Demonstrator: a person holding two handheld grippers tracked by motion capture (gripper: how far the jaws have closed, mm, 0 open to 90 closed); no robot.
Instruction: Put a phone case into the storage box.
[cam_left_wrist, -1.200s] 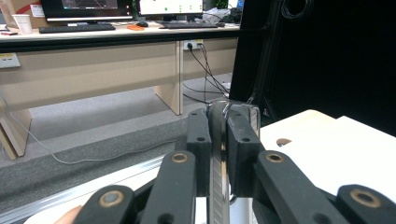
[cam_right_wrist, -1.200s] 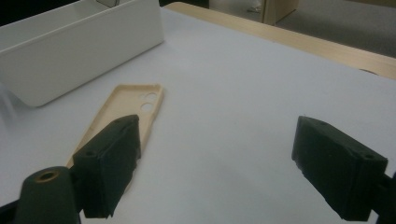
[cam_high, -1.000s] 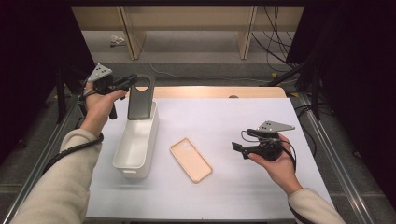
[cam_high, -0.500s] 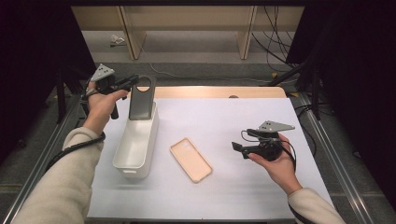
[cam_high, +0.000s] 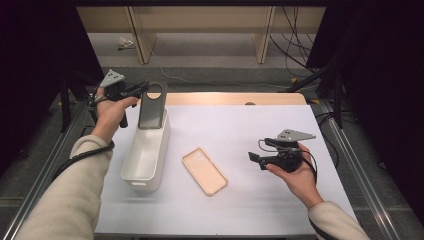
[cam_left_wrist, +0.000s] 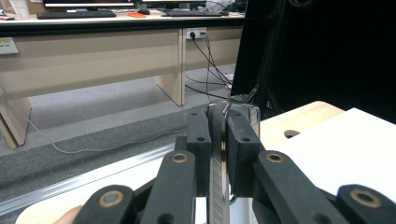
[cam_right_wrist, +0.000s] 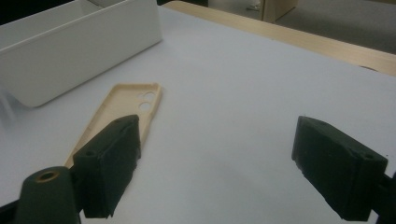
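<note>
Two grippers are in use over the white table surface (cam_high: 260, 125). High view: the left gripper (cam_high: 141, 90) sits at the far left of the table, its jaws clamped on the upper edge of a dark grey phone case (cam_high: 151, 106). This case stands upright with its lower end inside the far end of a white bin (cam_high: 145, 155); the round camera opening is at the top. A beige phone case (cam_high: 204, 170) lies flat on the table just to the right of the bin, apart from it. The right gripper (cam_high: 254, 159) is held low at the right side of the table, well apart from the beige case, pointing toward it.

Left gripper view: both black pads (cam_left_wrist: 201, 140) press against the thin edge of the dark grey phone case (cam_left_wrist: 218, 140), which runs vertically between them.

Right gripper view: the jaws of the right gripper (cam_right_wrist: 224, 158) stand wide apart with nothing between them. The beige phone case (cam_right_wrist: 122, 114) lies ahead beside the left jaw, camera holes toward the white bin (cam_right_wrist: 79, 51).
</note>
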